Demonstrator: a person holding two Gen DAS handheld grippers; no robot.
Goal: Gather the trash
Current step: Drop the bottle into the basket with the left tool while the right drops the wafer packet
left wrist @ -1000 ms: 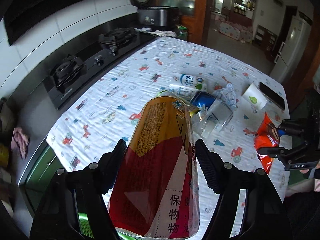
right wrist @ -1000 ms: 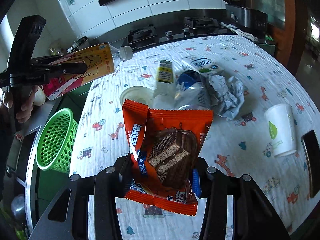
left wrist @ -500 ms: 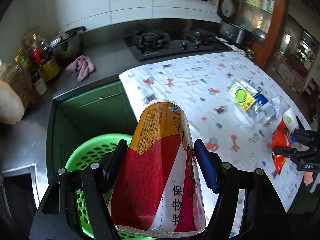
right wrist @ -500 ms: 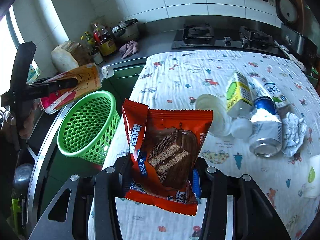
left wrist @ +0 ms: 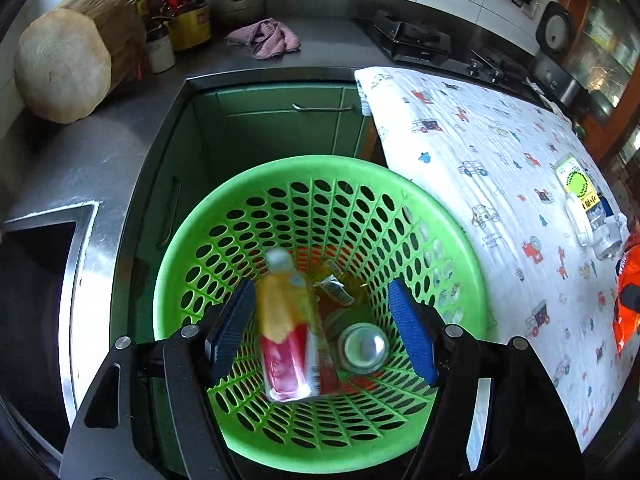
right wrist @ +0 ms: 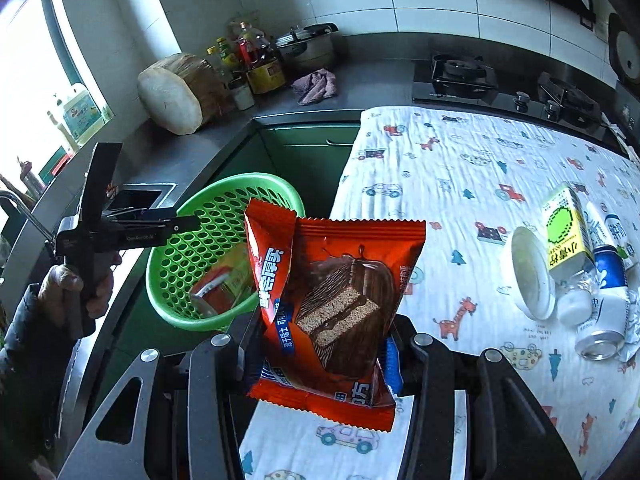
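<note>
My left gripper (left wrist: 320, 292) hangs over the green basket (left wrist: 320, 164), jaws opening, its blue pads clear of everything. The yellow-and-red bottle (left wrist: 286, 328) is blurred, down inside the basket beside a can (left wrist: 363, 346) and a small wrapper. In the right wrist view the left gripper (right wrist: 188, 222) is held by a hand above the basket's (right wrist: 240, 180) rim, with the bottle (right wrist: 224, 288) showing through the mesh. My right gripper (right wrist: 320, 344) is shut on an orange chocolate-cake wrapper (right wrist: 336, 280), at the table's edge, right of the basket.
The table under a cartoon-print cloth (right wrist: 460, 184) carries a green-and-white carton (right wrist: 566, 228), a tipped white cup (right wrist: 528, 284), a blue-and-white can (right wrist: 604, 320) and crumpled paper. Behind are a stove (right wrist: 460, 76), a wooden block (right wrist: 172, 96) and jars. A sink (left wrist: 32, 300) lies left.
My left gripper swung from over the table to above the basket, tilted down and let go of the bottle, which dropped in. My right gripper carried the wrapper leftward, nearer the basket.
</note>
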